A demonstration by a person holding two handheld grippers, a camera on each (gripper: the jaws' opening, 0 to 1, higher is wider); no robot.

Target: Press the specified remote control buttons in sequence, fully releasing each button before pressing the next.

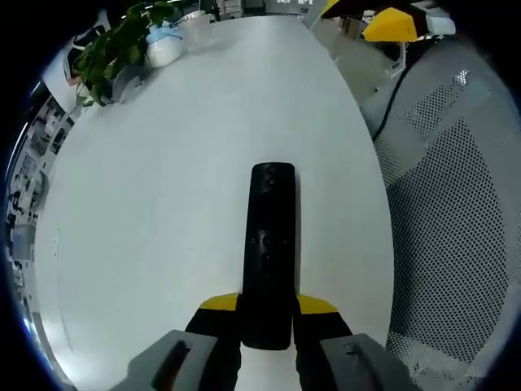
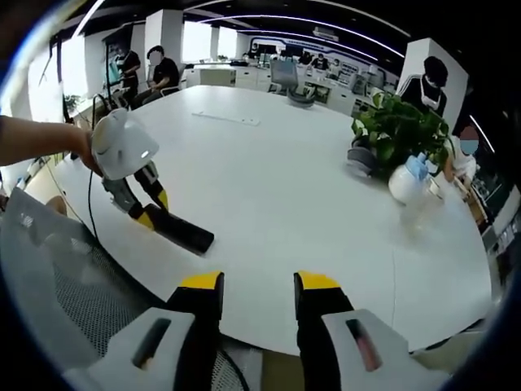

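A long black remote control (image 1: 270, 244) points away over the white table (image 1: 163, 204), its near end clamped between the yellow-tipped jaws of my left gripper (image 1: 269, 314). In the right gripper view the same remote (image 2: 181, 230) juts out from the left gripper (image 2: 142, 213), held by a person's hand at the table's left edge. My right gripper (image 2: 259, 285) stands open near the table's front edge, nothing between its fingers, well to the right of the remote.
A potted green plant (image 2: 399, 130) and a white spray bottle (image 2: 405, 181) stand on the far side of the table (image 2: 269, 163). A mesh chair (image 1: 456, 228) sits beside the table. Several people sit at the far end (image 2: 163, 73).
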